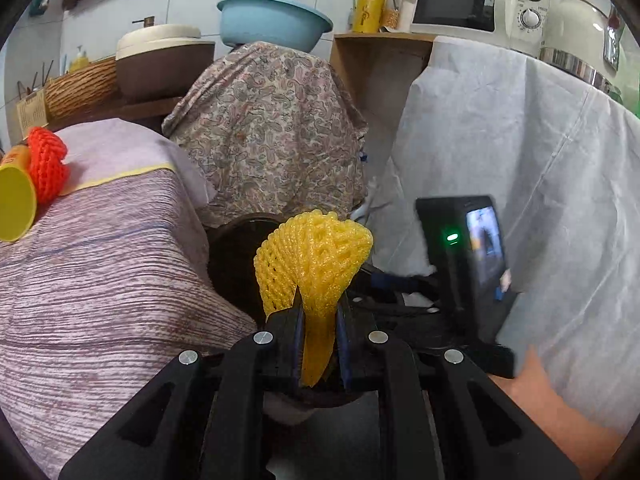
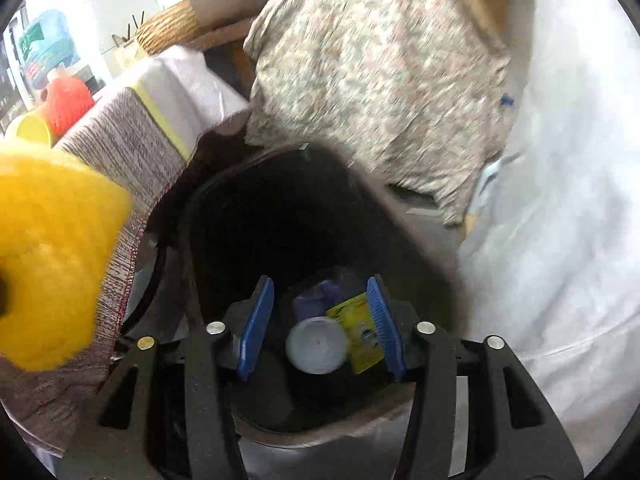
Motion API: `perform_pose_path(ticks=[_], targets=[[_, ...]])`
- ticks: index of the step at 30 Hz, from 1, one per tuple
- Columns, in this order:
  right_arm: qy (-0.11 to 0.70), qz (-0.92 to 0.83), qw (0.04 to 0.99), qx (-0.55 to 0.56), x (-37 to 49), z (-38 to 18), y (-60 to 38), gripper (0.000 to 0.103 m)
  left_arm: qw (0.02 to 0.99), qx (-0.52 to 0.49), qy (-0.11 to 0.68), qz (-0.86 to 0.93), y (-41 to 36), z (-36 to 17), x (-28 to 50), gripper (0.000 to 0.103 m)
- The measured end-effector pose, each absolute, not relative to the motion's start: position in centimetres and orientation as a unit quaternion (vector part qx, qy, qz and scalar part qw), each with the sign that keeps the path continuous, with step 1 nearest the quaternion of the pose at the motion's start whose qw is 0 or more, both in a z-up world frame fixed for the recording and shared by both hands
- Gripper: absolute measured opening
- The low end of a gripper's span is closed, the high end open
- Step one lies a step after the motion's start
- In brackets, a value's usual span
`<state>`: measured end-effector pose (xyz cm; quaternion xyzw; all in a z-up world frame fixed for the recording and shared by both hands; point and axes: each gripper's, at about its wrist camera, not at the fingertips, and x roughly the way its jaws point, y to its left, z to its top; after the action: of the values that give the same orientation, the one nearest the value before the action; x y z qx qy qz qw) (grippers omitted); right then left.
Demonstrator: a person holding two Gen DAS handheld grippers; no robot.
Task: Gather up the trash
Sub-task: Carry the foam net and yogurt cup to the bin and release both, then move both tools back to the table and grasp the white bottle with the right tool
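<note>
Sitting untouched at far left on the striped cloth are a red foam net (image 1: 47, 162) and a yellow cup (image 1: 15, 205), so collecting looks partly done. Next along, the left gripper (image 1: 319, 312) pinches a yellow foam fruit net (image 1: 314, 258) between nearly closed pads, its fan sticking out past the fingertips beside the dark trash bin (image 2: 280, 216), not yet dropped. Rightward, the right gripper (image 2: 320, 320) hangs spread over the bin mouth, nothing pressed; a white round lid (image 2: 316, 345) and yellow wrapper (image 2: 360, 334) lie below inside.
</note>
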<state>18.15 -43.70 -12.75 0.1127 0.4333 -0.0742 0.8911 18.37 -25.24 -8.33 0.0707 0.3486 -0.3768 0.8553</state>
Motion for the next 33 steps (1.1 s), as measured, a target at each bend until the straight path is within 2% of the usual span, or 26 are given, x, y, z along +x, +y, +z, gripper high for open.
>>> perform_pose_path(ticks=[2,6,9,10,11,13,18,24,27,33], targets=[[0.425,-0.101,0.895,0.095,17.4,-11.8,-44.0,0.068,0.850,0.073,0.356,-0.381,-26.0,-9.0,18.7,0.014],[0.414,-0.142,0.895,0.087,15.3,-10.4,-45.5,0.069,0.841,0.090,0.370,-0.385,-27.6,-10.6,19.4,0.014],[0.408,-0.160,0.893,0.100,13.6,-9.7,-46.6,0.076,0.832,0.095,0.379,-0.393,-28.7,-11.5,20.0,0.014],[0.406,-0.164,0.893,0.103,13.3,-9.6,-46.9,0.081,0.830,0.095,0.382,-0.395,-28.9,-11.7,20.2,0.015],[0.403,-0.167,0.893,0.105,12.9,-9.4,-47.0,0.084,0.828,0.095,0.386,-0.395,-29.1,-12.0,20.5,0.019],[0.400,-0.173,0.894,0.103,12.1,-9.1,-47.0,0.084,0.829,0.097,0.388,-0.391,-29.4,-12.3,20.7,0.026],[0.390,-0.197,0.895,0.094,10.9,-8.5,-47.2,0.084,0.834,0.081,0.372,-0.399,-28.6,-11.3,19.9,0.061],[0.383,-0.205,0.897,0.081,10.6,-7.7,-46.9,0.085,0.847,0.068,0.340,-0.402,-26.9,-8.6,18.0,0.074],[0.374,-0.203,0.901,0.085,10.4,-7.0,-46.4,0.094,0.858,0.064,0.324,-0.394,-25.5,-7.0,17.2,0.078],[0.321,-0.176,0.927,0.083,9.4,-4.0,-43.7,0.097,0.885,0.046,0.276,-0.372,-20.7,-3.6,14.8,0.090]])
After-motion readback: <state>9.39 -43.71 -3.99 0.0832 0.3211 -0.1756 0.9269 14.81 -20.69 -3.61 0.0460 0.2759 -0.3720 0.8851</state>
